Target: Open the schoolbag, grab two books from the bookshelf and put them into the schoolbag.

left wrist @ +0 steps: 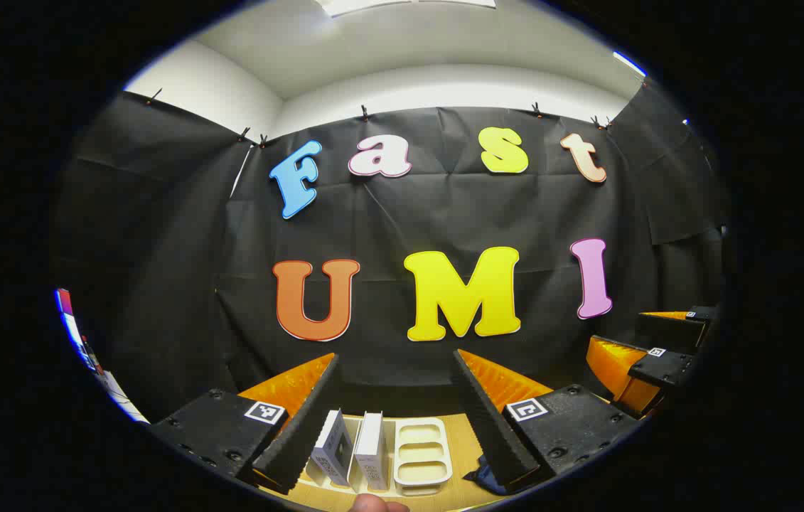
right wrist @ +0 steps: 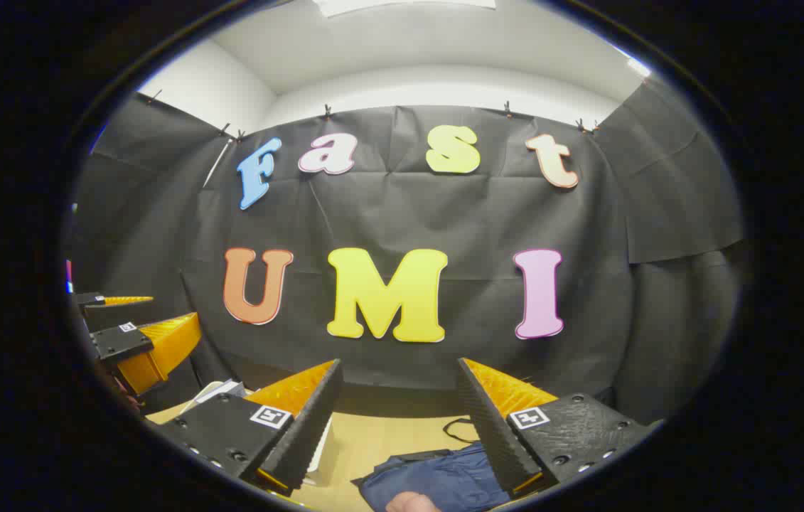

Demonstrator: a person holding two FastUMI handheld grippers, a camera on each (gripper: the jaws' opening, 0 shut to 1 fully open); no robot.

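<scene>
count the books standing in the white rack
2: two white books upright side by side at the rack's left end, left book, right book. More may be hidden behind the left claw.

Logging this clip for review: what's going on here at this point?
Nothing is grasped yet. The left claw hangs open above two white upright books in a cream plastic rack on the wooden table. The right claw hangs open over the dark blue fabric schoolbag.
</scene>
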